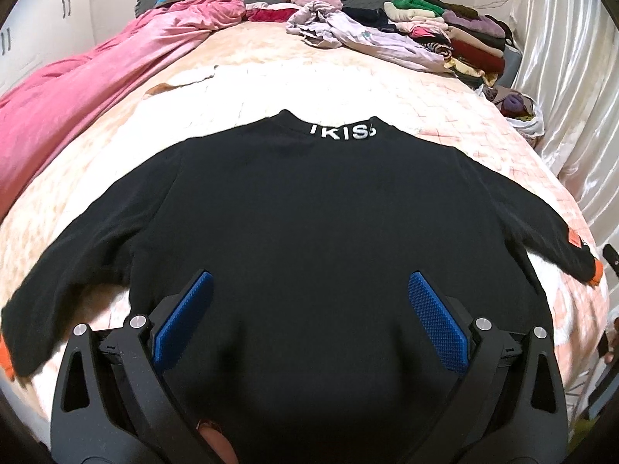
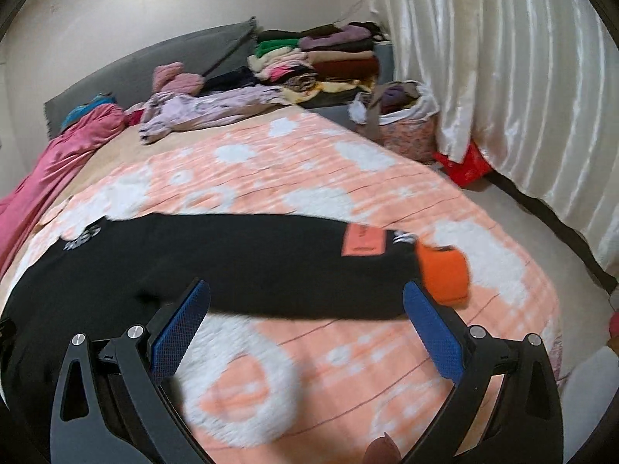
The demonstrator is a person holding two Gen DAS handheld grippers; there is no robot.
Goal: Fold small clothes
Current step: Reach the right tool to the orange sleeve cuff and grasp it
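A black sweater (image 1: 309, 212) is laid flat, back upward, on the patterned bedspread (image 2: 309, 178) of the bed, its collar with white lettering (image 1: 344, 131) turned away from the cameras and both sleeves spread outward. The left claw (image 1: 309, 294) is held wide apart over the lower body of the garment, nothing being gripped between its blue pads (image 1: 189, 309). The right claw (image 2: 305, 301) is likewise spread wide and empty, poised over the right sleeve (image 2: 294, 263), near the orange cuff (image 2: 445, 274) and the orange patch (image 2: 361, 245). The step in hand is judged to be the first fold, and it would be done well if the sleeve were pinched close to the cuff, only the sleeve's own layers being taken so that the bedspread is not caught, and then carried straight across the back while the body is kept pinned or smoothed by the left claw so that no creases are dragged in. The fold line is best kept parallel to the side seam. As to containers, a white bag (image 2: 402, 116) stands beside the bed by the curtain (image 2: 522, 96), with purple and dark clothes stuffed in it; a red bag (image 2: 464, 166) lies on the floor nearby, its contents not discernible. Folded clothes are stacked (image 1: 456, 34) at the head of the bed, in no container.
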